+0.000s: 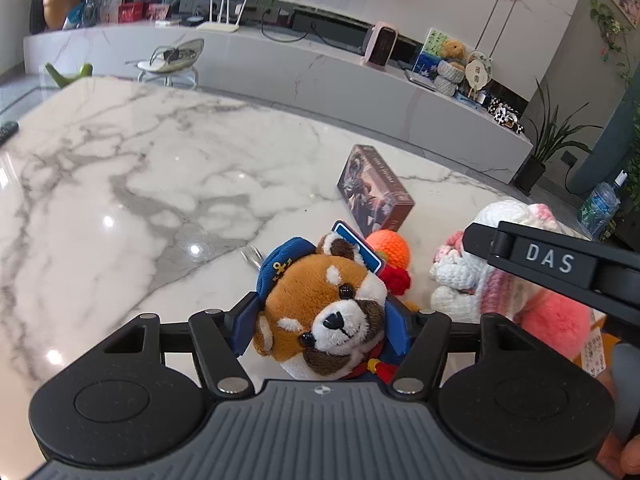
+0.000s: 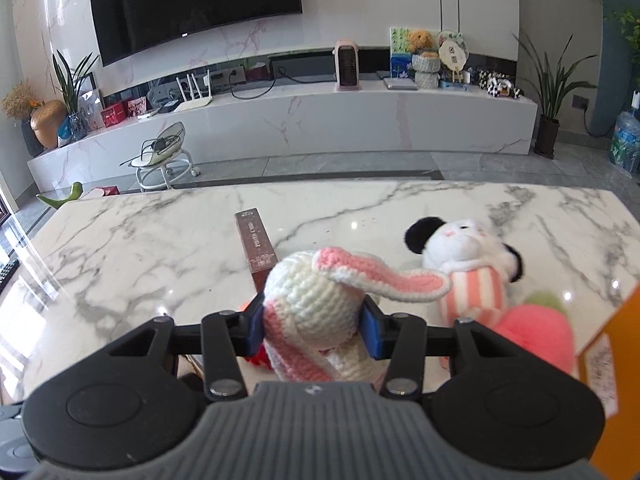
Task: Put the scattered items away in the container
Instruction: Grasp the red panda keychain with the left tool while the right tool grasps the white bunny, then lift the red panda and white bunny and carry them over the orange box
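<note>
1. Left wrist view: the left gripper (image 1: 324,312) pinches a plush red panda (image 1: 324,312) by the head between its blue pads (image 1: 398,326); the toy sits low over the marble table (image 1: 120,184).
2. Wide bare marble lies to the left and ahead; the table's far edge curves across the top, its right edge just past the card box (image 1: 374,188).
3. An orange crocheted ball (image 1: 390,248) is just behind the panda, the box beyond it.
4. Right wrist view: the right gripper (image 2: 314,322) is clamped on a knitted white-and-pink bunny (image 2: 316,308), one ear flopping right.
5. A panda plush (image 2: 466,256) in a striped top stands just right, touching a fuzzy pink toy (image 2: 536,336).
6. An orange box (image 2: 616,380), apparently the container, crowds the right edge.
</note>
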Demonstrator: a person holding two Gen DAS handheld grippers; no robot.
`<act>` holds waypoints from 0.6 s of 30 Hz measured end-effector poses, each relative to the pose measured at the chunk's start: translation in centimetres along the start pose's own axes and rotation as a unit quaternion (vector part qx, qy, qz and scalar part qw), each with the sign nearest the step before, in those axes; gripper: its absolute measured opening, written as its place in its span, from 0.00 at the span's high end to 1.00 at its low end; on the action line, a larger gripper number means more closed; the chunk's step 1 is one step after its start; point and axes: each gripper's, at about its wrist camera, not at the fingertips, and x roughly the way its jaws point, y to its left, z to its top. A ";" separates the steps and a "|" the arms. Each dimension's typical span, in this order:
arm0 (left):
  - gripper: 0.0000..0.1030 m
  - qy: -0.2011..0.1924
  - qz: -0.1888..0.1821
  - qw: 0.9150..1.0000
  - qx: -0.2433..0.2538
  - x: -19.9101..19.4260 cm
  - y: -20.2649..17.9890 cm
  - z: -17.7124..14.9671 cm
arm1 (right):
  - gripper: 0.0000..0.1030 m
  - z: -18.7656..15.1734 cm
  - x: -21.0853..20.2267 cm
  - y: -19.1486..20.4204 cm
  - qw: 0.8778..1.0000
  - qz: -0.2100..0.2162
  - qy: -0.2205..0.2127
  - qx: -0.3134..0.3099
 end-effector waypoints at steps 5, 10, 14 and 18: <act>0.28 -0.013 -0.001 1.000 0.010 -3.2 -0.8 -0.8 | 0.52 -0.2 -4.1 -0.2 1.000 0.001 -0.019 -0.002; 0.28 -0.037 -0.006 0.999 0.022 -6.7 -1.8 -1.3 | 0.52 -0.9 -8.2 -1.2 0.999 -0.007 -0.032 0.005; 0.28 -0.062 -0.016 0.997 0.035 -9.8 -2.9 -1.7 | 0.52 -1.3 -11.3 -2.1 0.999 -0.006 -0.041 0.019; 0.28 -0.087 -0.024 0.995 0.050 -12.8 -4.1 -2.1 | 0.52 -1.6 -14.7 -2.8 0.998 -0.006 -0.064 0.027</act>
